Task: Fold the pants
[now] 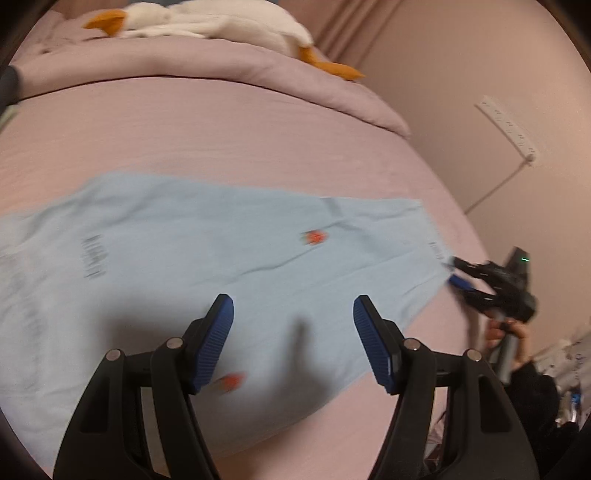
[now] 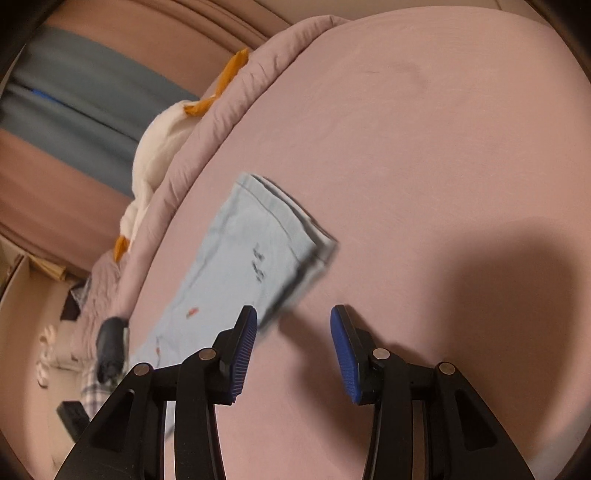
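Observation:
The light blue pants (image 1: 207, 258) lie flat on the pink bed, with small red marks and dark lettering. My left gripper (image 1: 293, 321) is open and empty, hovering over their near edge. In the left wrist view my right gripper (image 1: 456, 273) sits at the pants' right end, by the leg hems. In the right wrist view the pants (image 2: 243, 258) stretch away to the left, and my right gripper (image 2: 293, 332) is open with its blue pads just off the hem corner, holding nothing.
A folded pink duvet (image 1: 221, 74) with a white plush goose (image 1: 221, 18) on it lies at the bed's far end. A white power strip (image 1: 509, 129) hangs on the wall to the right. Clutter sits on the floor beside the bed (image 2: 74, 369).

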